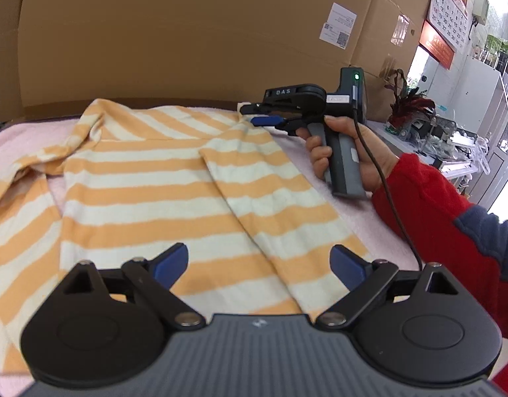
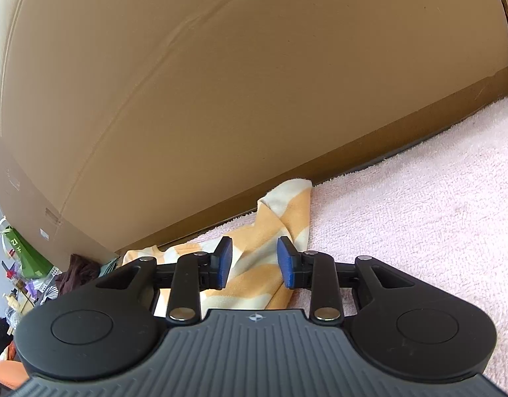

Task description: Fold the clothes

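Two grippers work over one orange-and-white striped garment (image 1: 161, 178), which lies spread on a pink towel-like cover (image 1: 363, 218) in front of tall cardboard boxes (image 1: 188, 33). In the left wrist view the left gripper (image 1: 259, 263) hovers above the near part of the garment with its blue pads far apart and nothing between them; the right sleeve (image 1: 274, 198) is laid diagonally inward across the body, while the sleeve on the other side lies rumpled and bunched. Farther off, a hand (image 1: 350, 152) in a red sleeve holds the right gripper (image 1: 257, 115) at the garment's far right corner, by the shoulder. In the right wrist view the right gripper (image 2: 254, 263) has its pads partly open, a fair gap between them, with striped cloth (image 2: 280, 218) lying in and beyond that gap; I cannot tell whether the pads touch it, but they are not clamped on it. To fold well from here, I judge each gripper should pinch a single edge fully between its pads, lift only enough to clear the cover, and lay the cloth over with edges aligned, smoothing out the bunched side.
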`<act>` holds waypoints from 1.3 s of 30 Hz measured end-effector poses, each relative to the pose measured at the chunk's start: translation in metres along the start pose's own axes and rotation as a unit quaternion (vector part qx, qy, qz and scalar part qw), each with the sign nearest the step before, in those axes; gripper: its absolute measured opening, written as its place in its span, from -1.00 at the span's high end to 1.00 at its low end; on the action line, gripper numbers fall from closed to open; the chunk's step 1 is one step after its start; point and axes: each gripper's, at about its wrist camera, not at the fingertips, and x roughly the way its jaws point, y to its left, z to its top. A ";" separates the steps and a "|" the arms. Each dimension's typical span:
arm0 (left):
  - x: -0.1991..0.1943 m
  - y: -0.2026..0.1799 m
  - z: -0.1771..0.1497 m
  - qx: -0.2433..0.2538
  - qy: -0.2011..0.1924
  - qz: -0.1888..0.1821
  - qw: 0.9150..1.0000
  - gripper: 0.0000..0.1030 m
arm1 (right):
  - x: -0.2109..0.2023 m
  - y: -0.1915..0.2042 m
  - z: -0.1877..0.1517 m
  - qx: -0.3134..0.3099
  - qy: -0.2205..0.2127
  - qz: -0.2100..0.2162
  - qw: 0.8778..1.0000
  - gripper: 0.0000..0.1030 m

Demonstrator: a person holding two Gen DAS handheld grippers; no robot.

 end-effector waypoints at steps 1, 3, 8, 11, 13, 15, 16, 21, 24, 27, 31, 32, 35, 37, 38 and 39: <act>-0.005 -0.003 -0.005 0.000 0.000 -0.007 1.000 -0.81 | 0.002 0.001 0.000 -0.001 0.000 0.001 1.000 0.31; -0.012 -0.016 -0.012 0.008 -0.008 -0.036 0.999 -0.81 | 0.004 0.001 0.001 -0.004 0.001 0.001 1.000 0.29; -0.009 -0.037 -0.025 0.032 -0.008 -0.081 0.996 -0.70 | 0.012 0.005 0.001 -0.005 0.001 0.002 1.000 0.27; -0.005 -0.046 -0.034 0.044 -0.001 -0.095 0.994 -0.53 | 0.009 0.005 0.002 -0.011 0.002 0.000 1.000 0.27; -0.003 -0.052 -0.039 0.051 0.003 -0.105 0.993 -0.57 | 0.006 0.005 0.004 -0.010 -0.001 0.010 1.000 0.31; -0.001 -0.059 -0.045 0.059 0.007 -0.115 0.992 -0.60 | 0.001 0.005 0.007 -0.003 -0.007 0.033 0.999 0.35; 0.001 -0.062 -0.048 0.062 0.010 -0.120 0.991 -0.62 | 0.000 0.006 0.009 0.006 0.006 0.070 0.998 0.35; 0.005 -0.074 -0.059 0.083 0.016 -0.134 0.987 -0.68 | 0.007 0.046 0.004 -0.081 0.157 0.224 0.958 0.30; 0.006 -0.072 -0.060 0.085 0.012 -0.147 0.985 -0.81 | 0.012 0.063 -0.017 -0.140 0.202 0.227 0.942 0.25; 0.007 -0.069 -0.064 0.086 -0.001 -0.155 0.984 -0.88 | 0.027 0.056 -0.030 -0.127 0.227 0.190 0.947 0.58; 0.006 -0.070 -0.071 0.085 -0.020 -0.152 0.984 -0.93 | 0.008 0.041 -0.021 -0.111 0.146 0.135 0.974 0.84; 0.006 -0.072 -0.073 0.088 -0.022 -0.149 0.985 -0.96 | -0.002 0.036 -0.020 -0.102 0.133 0.124 0.978 0.82; 0.008 -0.080 -0.079 0.120 -0.030 -0.134 0.983 -0.97 | -0.013 0.036 -0.013 -0.098 0.104 0.113 0.983 0.65; 0.007 -0.082 -0.083 0.136 -0.037 -0.131 0.981 -0.97 | -0.013 0.047 -0.019 -0.056 0.133 0.165 0.976 0.55; 0.006 -0.082 -0.084 0.140 -0.040 -0.131 0.981 -0.97 | -0.014 0.053 -0.029 -0.061 0.157 0.184 0.968 0.53; 0.006 -0.081 -0.084 0.140 -0.041 -0.134 0.980 -0.97 | -0.016 0.059 -0.039 -0.066 0.181 0.202 0.960 0.48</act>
